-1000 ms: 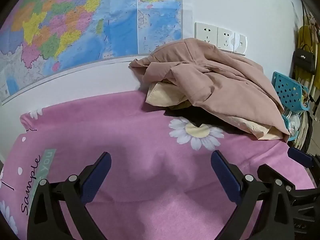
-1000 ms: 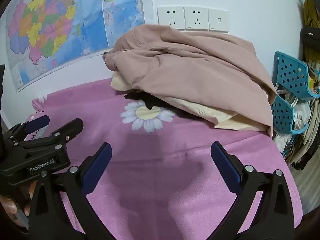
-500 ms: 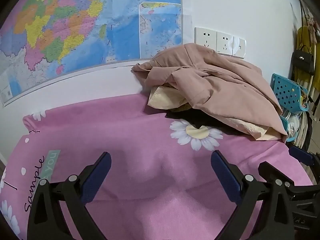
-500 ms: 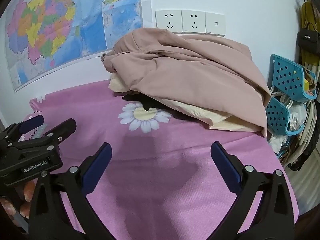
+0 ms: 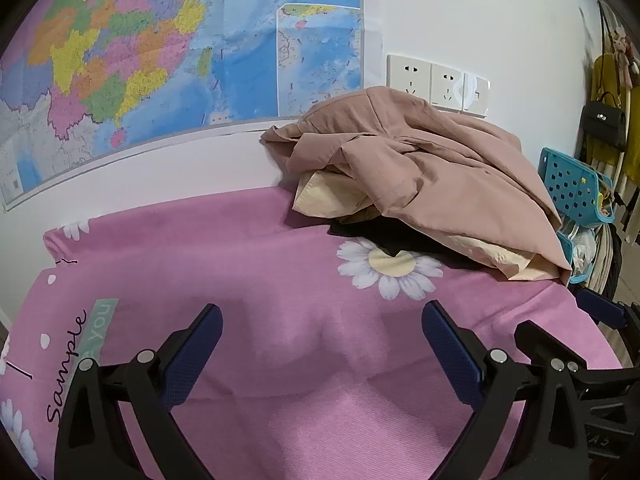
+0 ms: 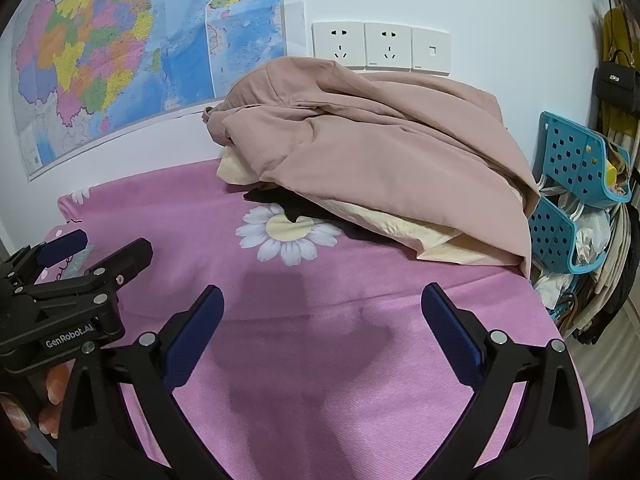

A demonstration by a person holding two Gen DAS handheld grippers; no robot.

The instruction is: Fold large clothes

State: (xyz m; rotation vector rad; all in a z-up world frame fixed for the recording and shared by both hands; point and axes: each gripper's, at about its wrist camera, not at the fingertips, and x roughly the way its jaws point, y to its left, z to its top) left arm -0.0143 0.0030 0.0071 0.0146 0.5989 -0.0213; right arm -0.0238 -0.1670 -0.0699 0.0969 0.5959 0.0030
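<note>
Nearest the cameras, both grippers hover over bare pink cloth, holding nothing: left gripper (image 5: 322, 344) has its blue-padded black fingers (image 5: 192, 354) spread wide, right gripper (image 6: 322, 326) likewise, jaws fully apart with only fabric between them. Left gripper also shows at the left edge of the right wrist view (image 6: 76, 280), side-on, fingers parted, with a person's fingertips (image 6: 50, 400) visible under its body; right gripper's tips poke into the left wrist view at the far right (image 5: 576, 328). Surface is a pink fleece blanket with white daisy print (image 6: 320, 360), "Sample" script near its left edge, one big daisy (image 6: 288, 234) past the fingers. Behind the daisy, at the back right of the blanket against the wall, sits the pile: a crumpled dusty-pink garment (image 6: 380, 152) heaped on top of a pale cream garment (image 6: 404, 228), with a dark black fabric piece (image 6: 288, 202) sticking out underneath and overlapping the daisy. Neither gripper touches the pile; well apart from it. Beyond, white wall with a colourful political wall map (image 5: 152, 60) on the left and a row of white wall sockets (image 6: 380, 46) just above the pile. Right of the blanket: blue perforated plastic baskets (image 6: 572, 172), stacked, and a black handbag (image 5: 602, 122) hanging higher up.
</note>
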